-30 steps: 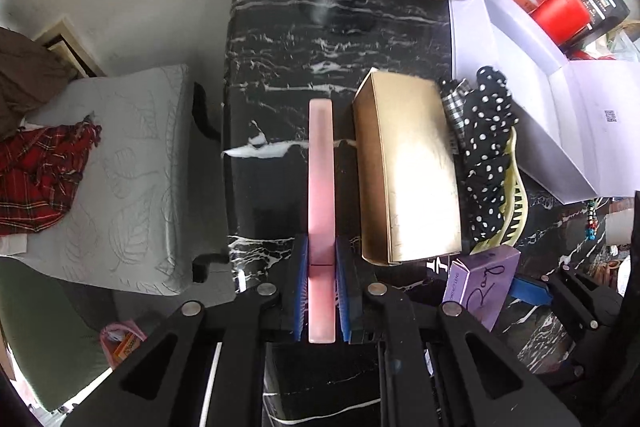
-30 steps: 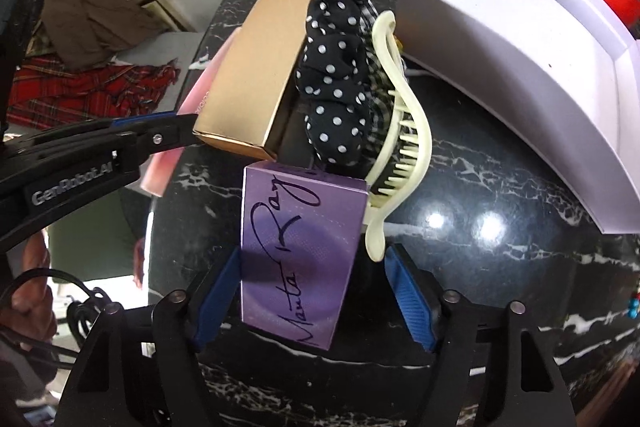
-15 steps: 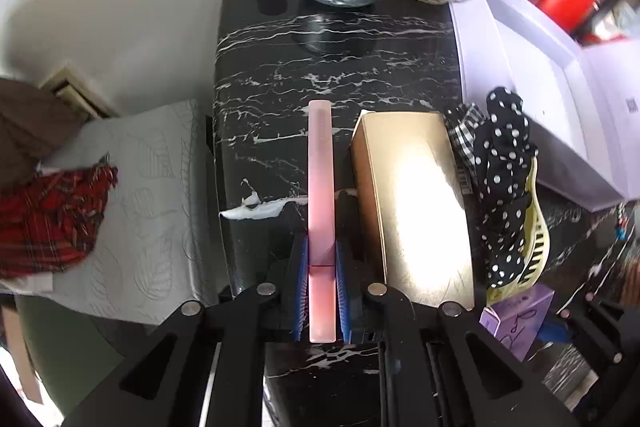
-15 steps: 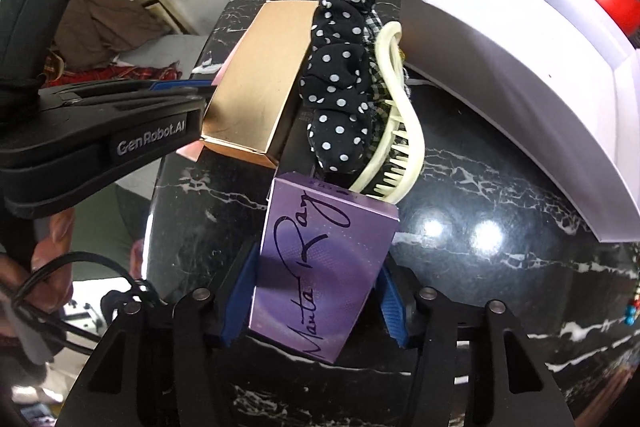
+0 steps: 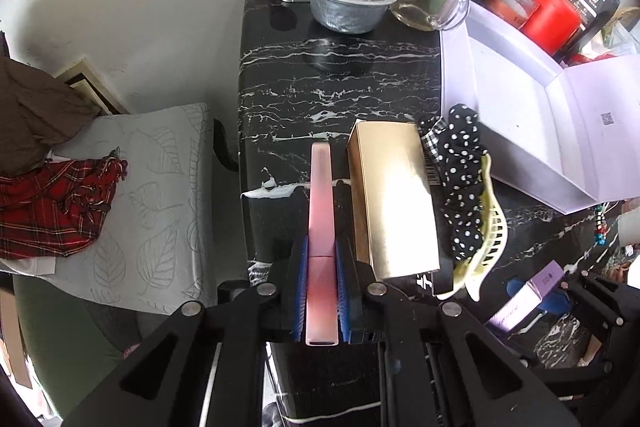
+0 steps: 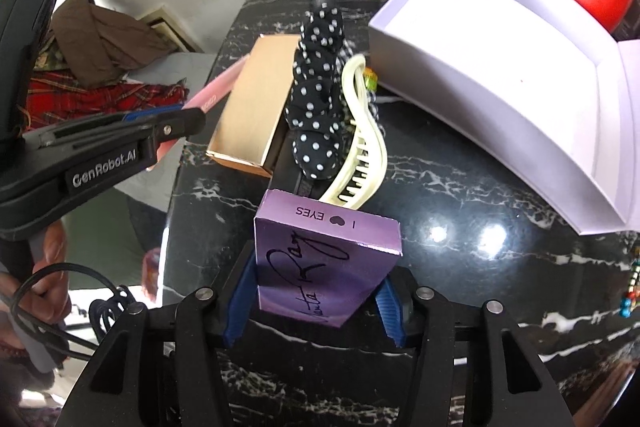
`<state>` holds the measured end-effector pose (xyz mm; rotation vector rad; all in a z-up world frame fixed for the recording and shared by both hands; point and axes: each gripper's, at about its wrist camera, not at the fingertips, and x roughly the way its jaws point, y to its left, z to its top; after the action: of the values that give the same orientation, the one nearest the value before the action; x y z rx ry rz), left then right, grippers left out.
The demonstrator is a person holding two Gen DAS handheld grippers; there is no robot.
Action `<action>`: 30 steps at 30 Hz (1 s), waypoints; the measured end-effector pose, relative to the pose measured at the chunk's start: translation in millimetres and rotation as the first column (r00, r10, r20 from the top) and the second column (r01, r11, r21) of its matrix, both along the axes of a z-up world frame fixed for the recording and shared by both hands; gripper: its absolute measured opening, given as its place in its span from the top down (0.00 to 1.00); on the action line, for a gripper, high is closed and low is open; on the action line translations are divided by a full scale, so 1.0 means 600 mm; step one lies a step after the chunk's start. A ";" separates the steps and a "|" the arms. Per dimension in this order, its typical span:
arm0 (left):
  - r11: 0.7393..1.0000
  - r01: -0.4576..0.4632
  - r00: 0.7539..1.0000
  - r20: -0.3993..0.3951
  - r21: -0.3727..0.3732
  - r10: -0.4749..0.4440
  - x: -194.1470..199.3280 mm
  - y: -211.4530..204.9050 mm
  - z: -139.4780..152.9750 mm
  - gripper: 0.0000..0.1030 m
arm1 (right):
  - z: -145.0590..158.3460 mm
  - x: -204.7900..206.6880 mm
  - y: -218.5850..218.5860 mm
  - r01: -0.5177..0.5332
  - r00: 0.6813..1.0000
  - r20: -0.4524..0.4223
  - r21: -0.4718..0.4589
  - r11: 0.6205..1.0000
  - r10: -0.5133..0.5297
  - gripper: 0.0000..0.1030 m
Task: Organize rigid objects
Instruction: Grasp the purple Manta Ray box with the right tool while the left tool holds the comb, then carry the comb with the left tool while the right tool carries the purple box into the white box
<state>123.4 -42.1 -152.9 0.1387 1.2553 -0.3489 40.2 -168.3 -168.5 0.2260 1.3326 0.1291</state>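
Fingers, left gripper (image 5: 322, 291): clamped on a slim pink box (image 5: 320, 227), held above the counter (image 5: 340, 75).
Fingers, right gripper (image 6: 316, 301): just closed in, pads gripping a purple box (image 6: 320, 271).
Gold box (image 5: 390, 199): lying on the counter just beside the pink box.
Polka-dot scrunchie (image 5: 464, 179), cream hair claw (image 5: 486, 251): beside the gold box.
White open box (image 6: 500, 59): near the counter's right side.

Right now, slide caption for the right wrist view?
Right gripper clamps purple box over marble table, white box beyond.
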 end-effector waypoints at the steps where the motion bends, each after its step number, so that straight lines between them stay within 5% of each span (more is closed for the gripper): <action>1: 1.000 -0.004 1.000 0.003 -0.002 0.004 -0.002 0.002 0.004 0.87 | 0.004 -0.001 -0.001 0.000 1.000 0.007 -0.001 1.000 0.000 0.48; 30: 0.995 0.049 0.987 0.156 -0.092 -0.034 -0.047 -0.023 0.167 0.87 | 0.136 0.003 -0.036 0.049 0.981 0.190 -0.028 0.998 -0.043 0.48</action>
<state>95.0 -56.1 -52.8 0.1083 1.0815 -0.4253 42.2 -190.0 -86.8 0.2115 1.1387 0.0871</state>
